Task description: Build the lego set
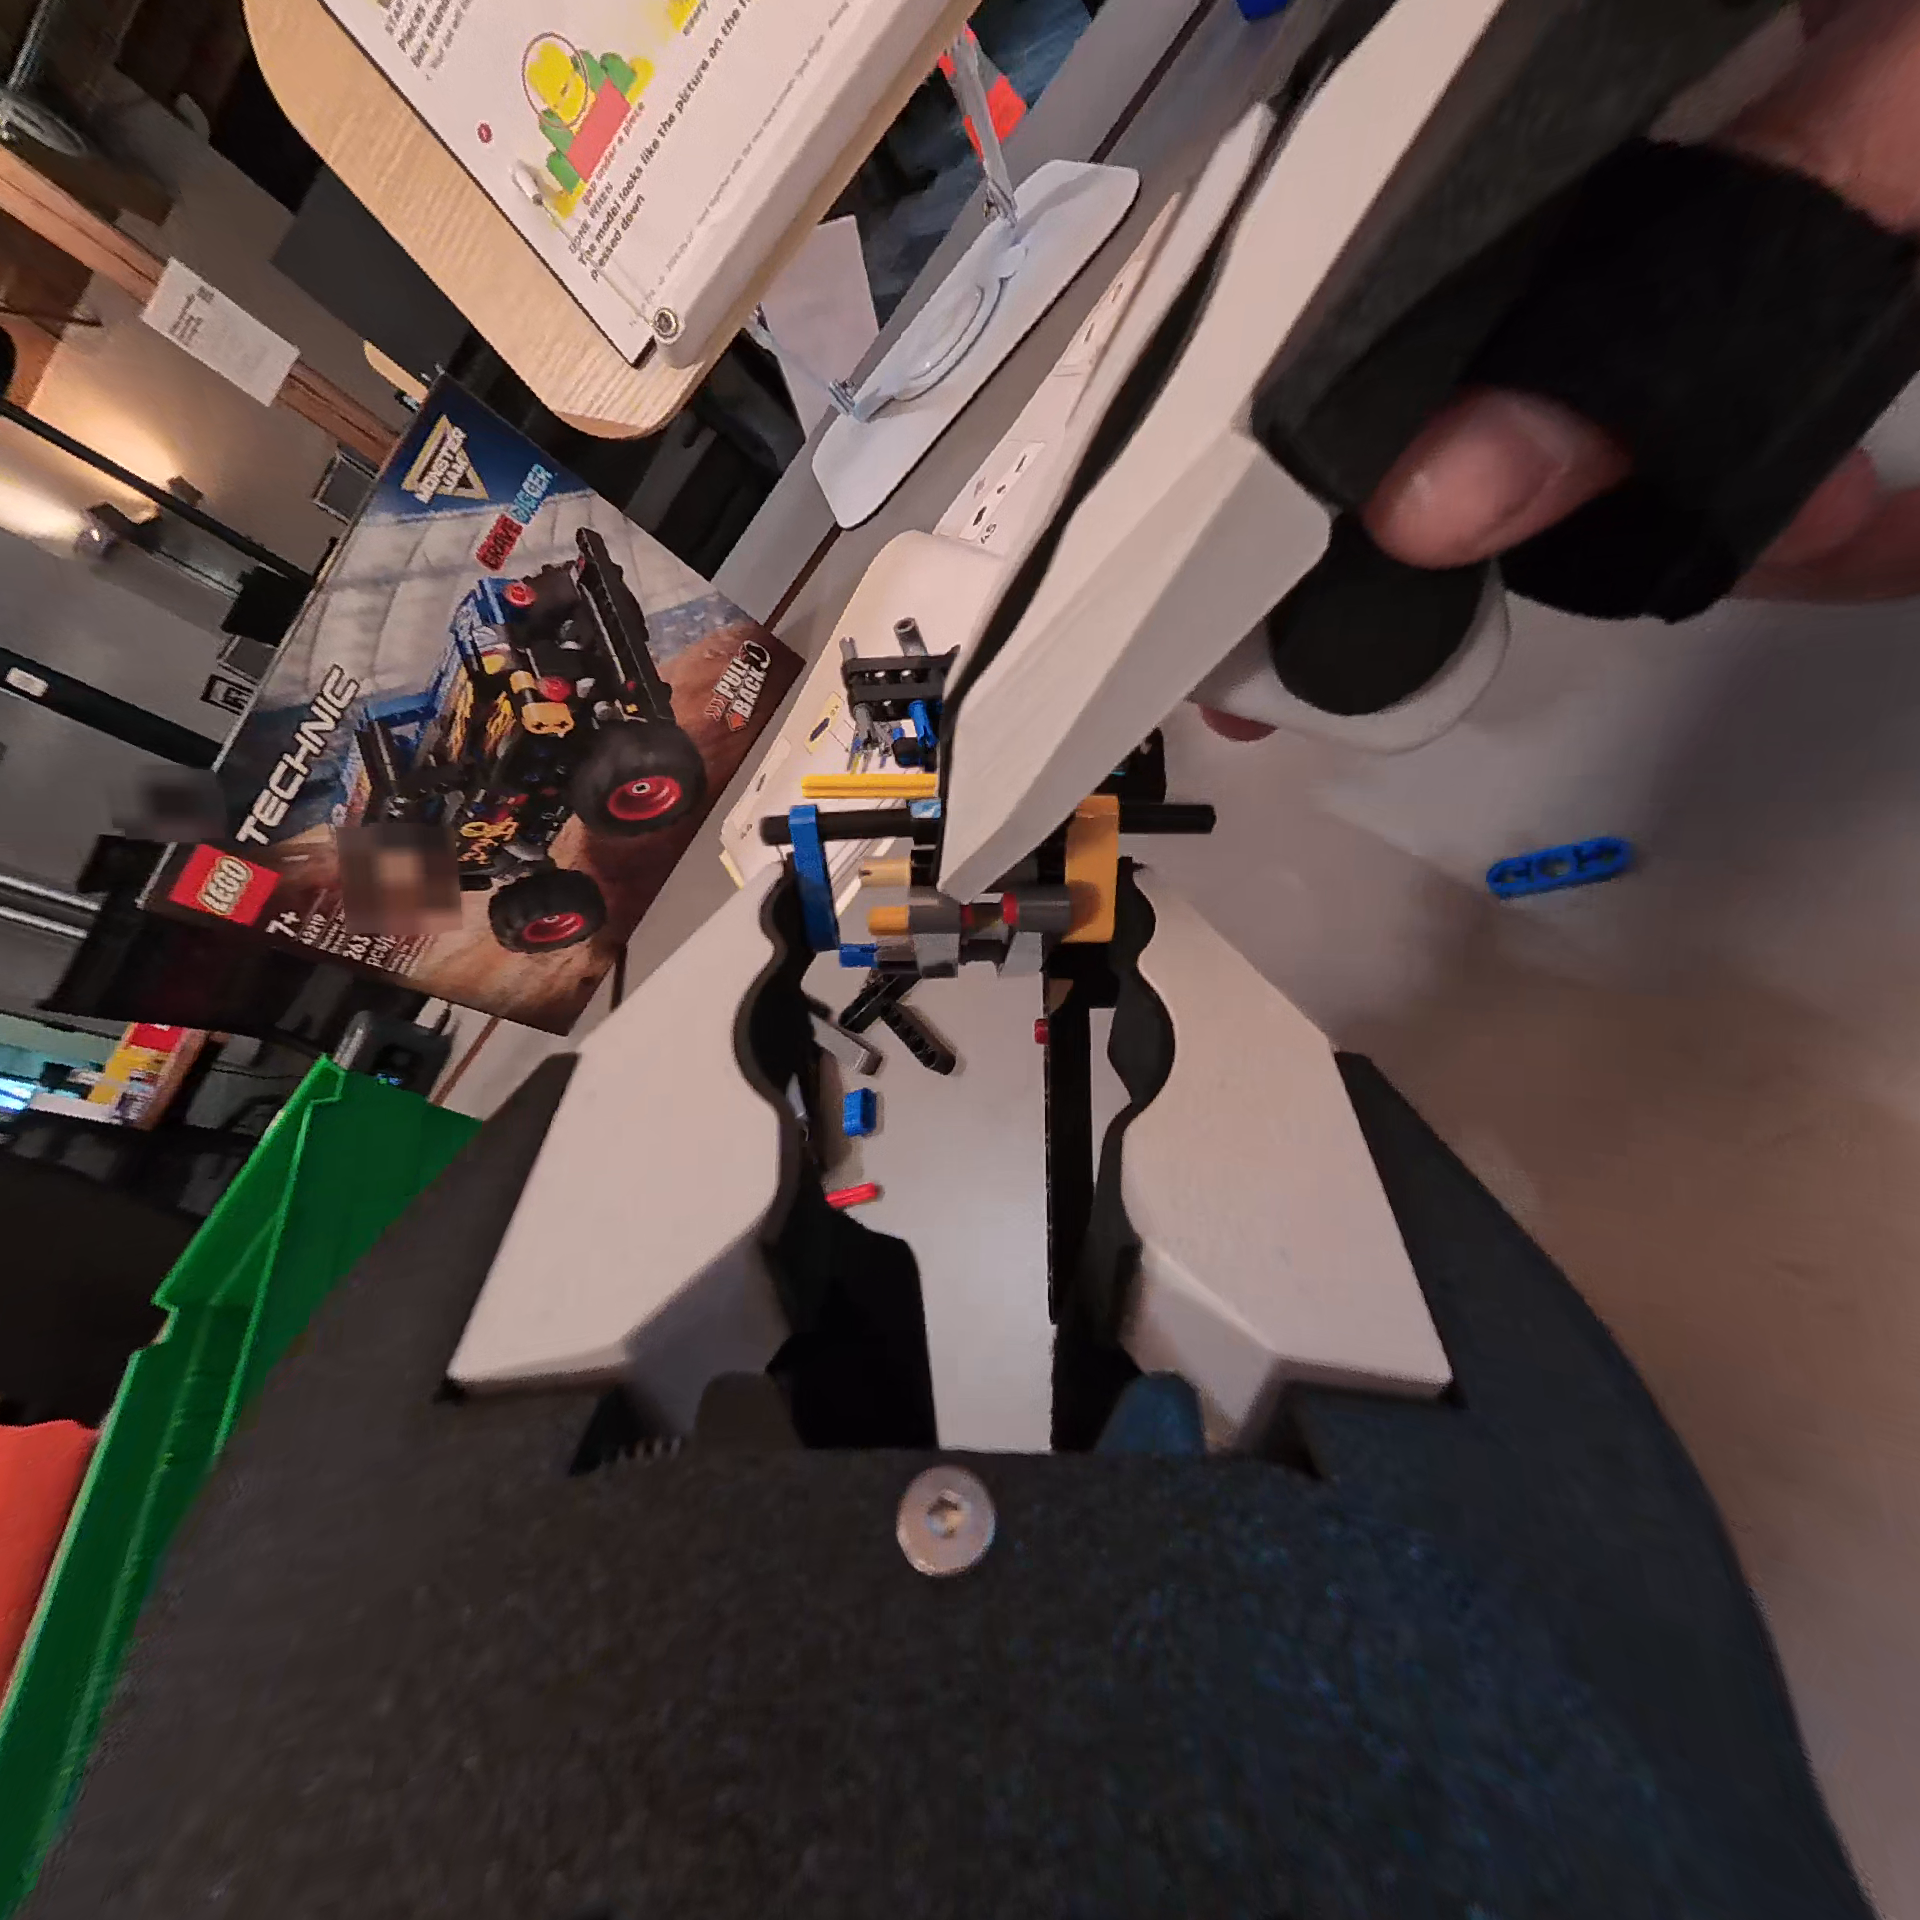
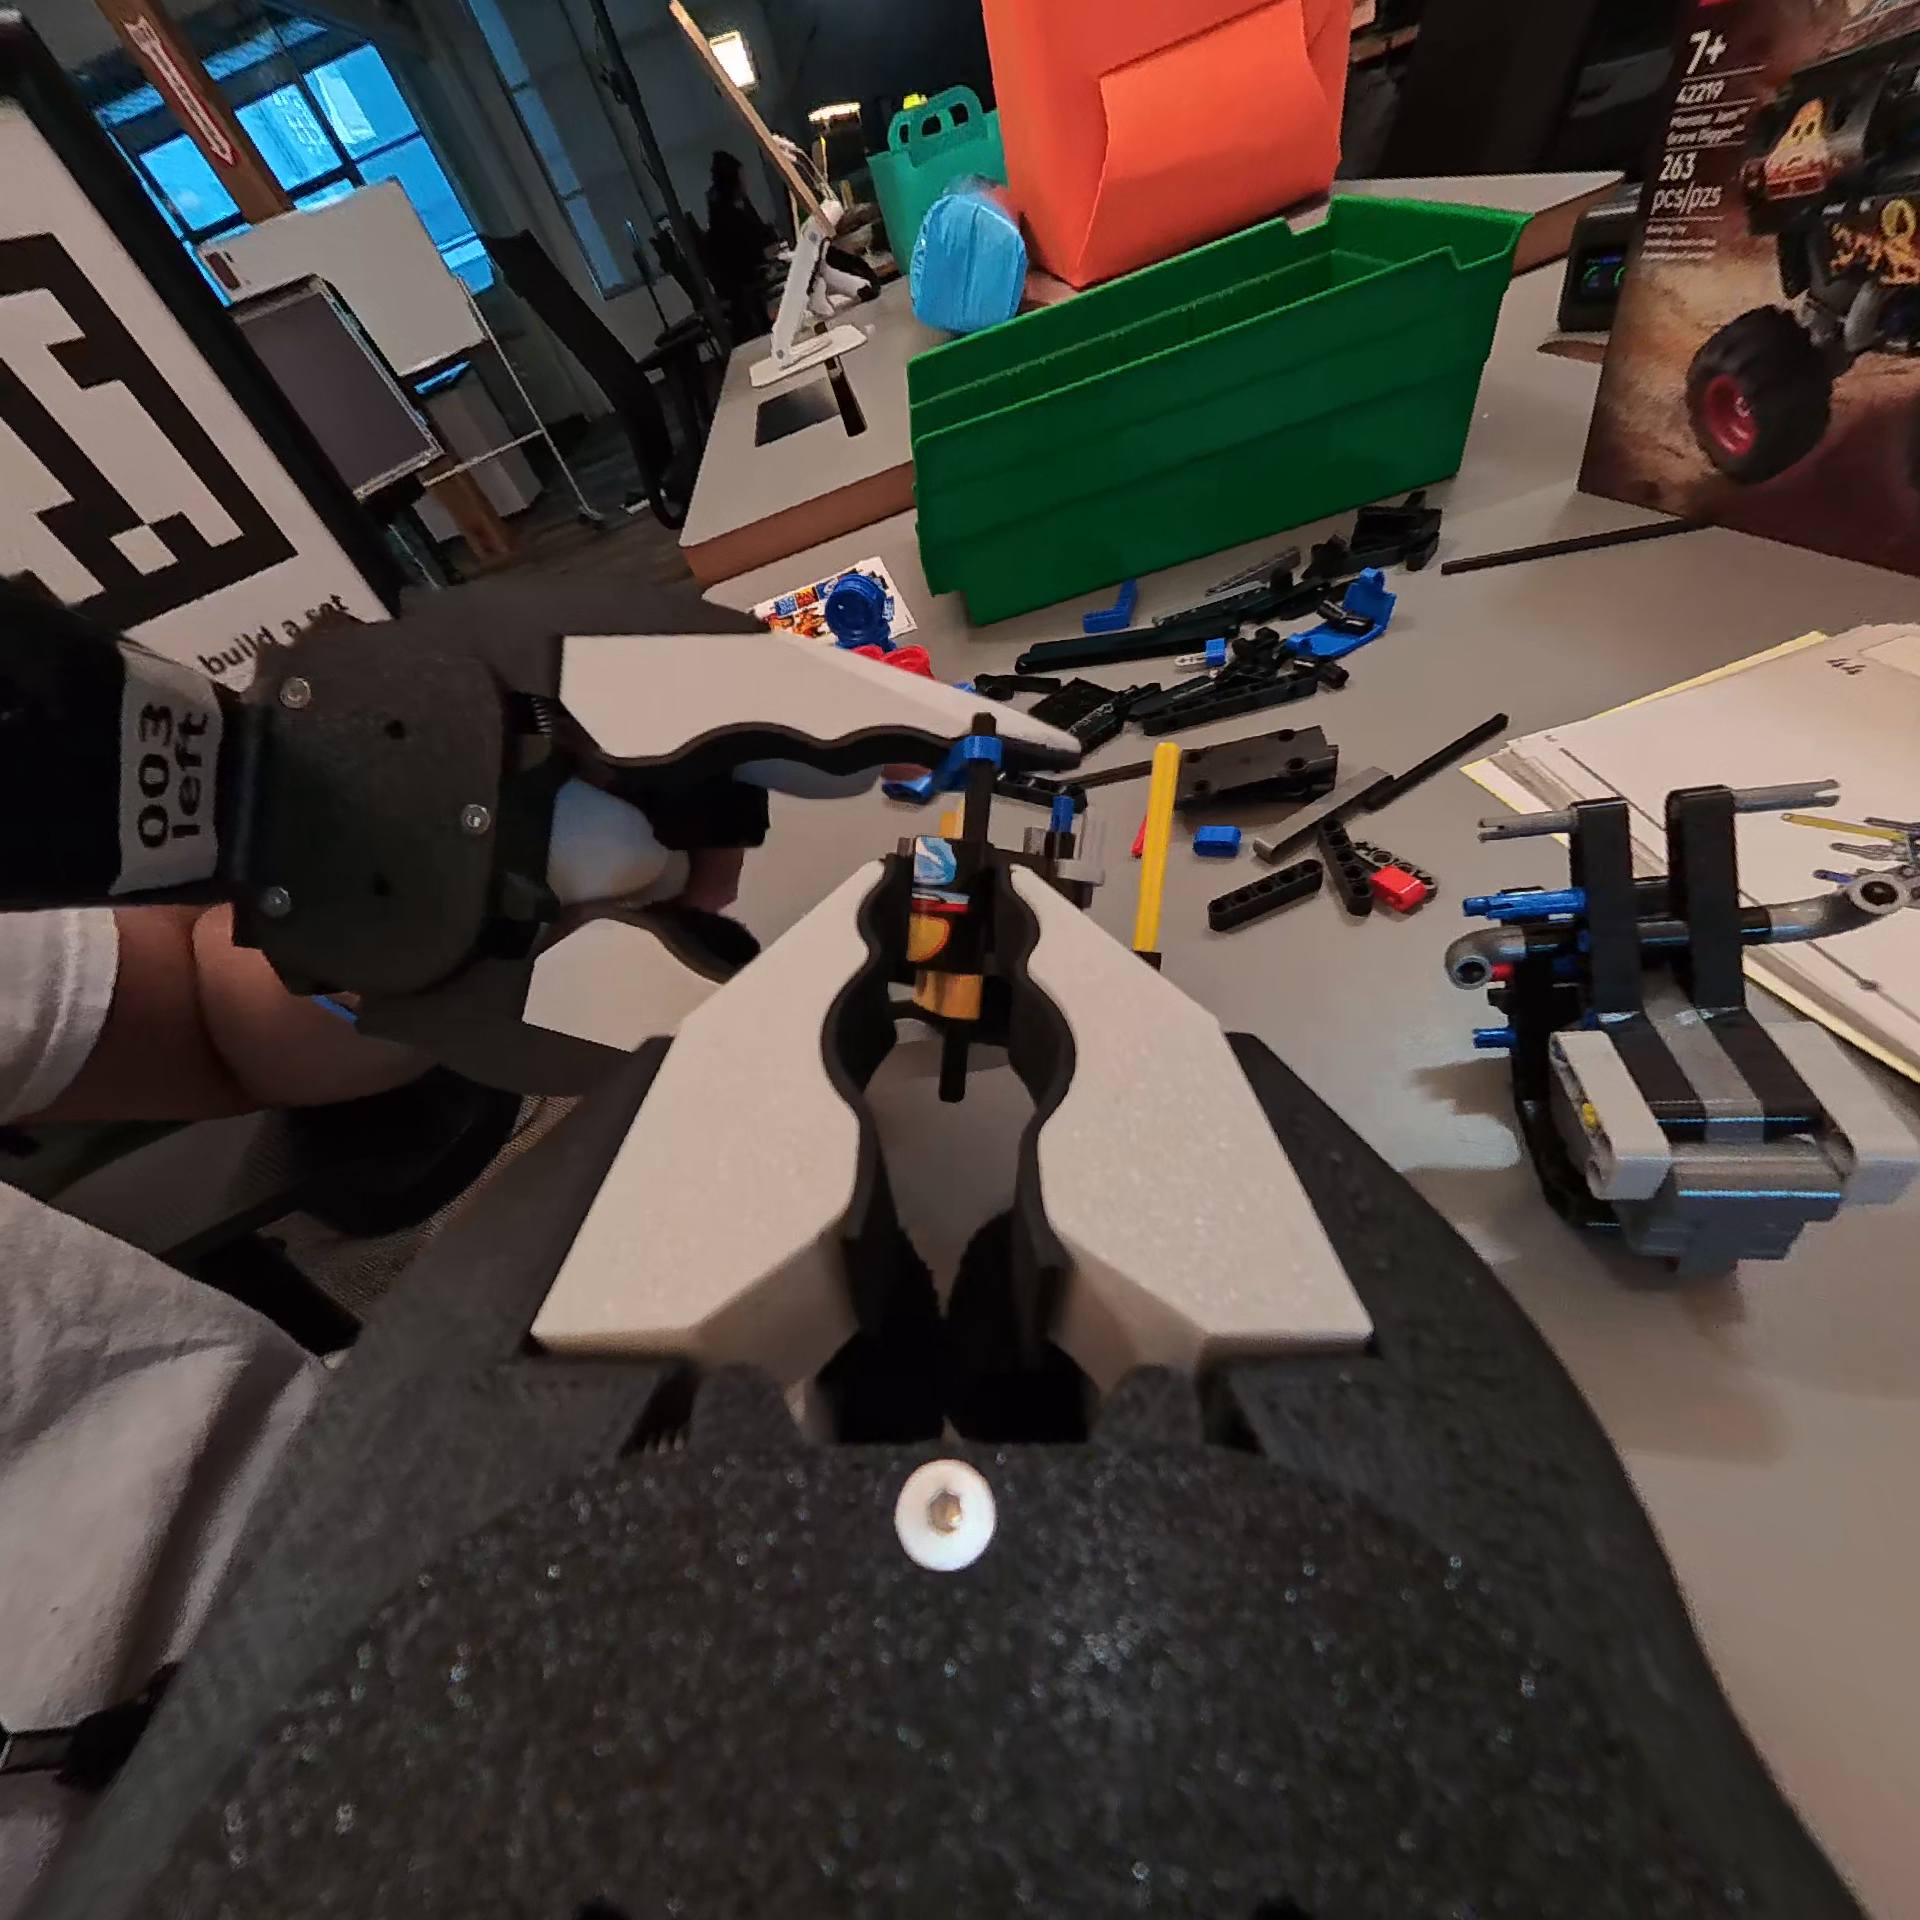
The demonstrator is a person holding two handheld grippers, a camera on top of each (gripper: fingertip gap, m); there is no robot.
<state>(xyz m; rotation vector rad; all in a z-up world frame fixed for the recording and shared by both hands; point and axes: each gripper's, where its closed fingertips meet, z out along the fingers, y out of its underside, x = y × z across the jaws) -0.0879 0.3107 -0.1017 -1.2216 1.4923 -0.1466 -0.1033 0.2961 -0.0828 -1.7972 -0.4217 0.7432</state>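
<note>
A small sub-assembly [image 2: 940, 935] has a black axle, a blue connector, a yellow stickered part and grey pieces. My right gripper [image 2: 951, 883] is shut on it and holds it above the table. In the left wrist view the same sub-assembly [image 1: 987, 894] sits between the tips of my left gripper [image 1: 956, 904], which is open around it. A finger of the right gripper [image 1: 1081, 665] comes down onto it from the upper right. In the right wrist view the left gripper's upper finger [image 2: 790, 691] reaches the blue connector at the axle's top.
A part-built grey, black and blue chassis [image 2: 1662, 1039] stands at the right beside the instruction booklet [image 2: 1714, 748]. Loose parts [image 2: 1226, 665] and a yellow axle [image 2: 1155, 842] lie before a green bin [image 2: 1195, 416]. The set's box [image 1: 468, 727] stands behind. A blue beam [image 1: 1558, 864] lies alone. The grippers are tip to tip, or close to it.
</note>
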